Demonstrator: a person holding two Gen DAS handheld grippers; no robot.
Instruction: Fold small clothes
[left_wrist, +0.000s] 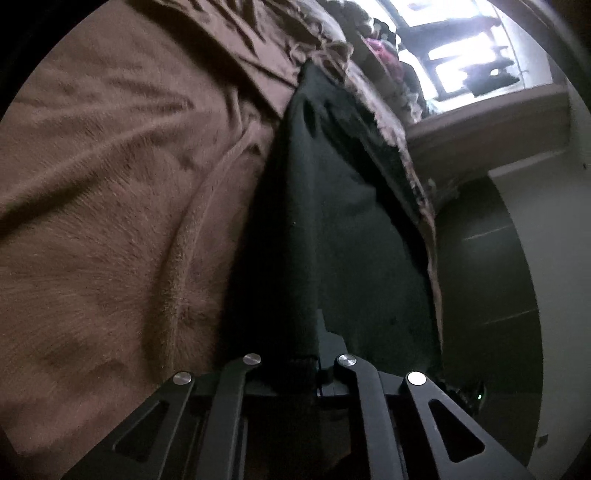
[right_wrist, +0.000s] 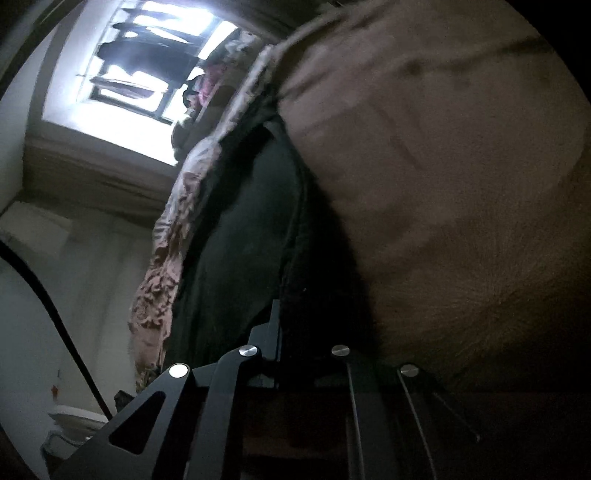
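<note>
While both grippers pinch the dark garment (left_wrist: 332, 229), it lies along the bed edge.
Left gripper (left_wrist: 317, 363) and right gripper (right_wrist: 279, 354) fingers closed on it; brown blanket (left_wrist: 110, 192) covers the bed, bright window (right_wrist: 129, 74) beyond.

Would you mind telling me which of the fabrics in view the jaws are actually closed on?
The dark, near-black garment, pinched by both the left gripper and right gripper. The fuzzy brown blanket lies beside it, ungripped.
</note>
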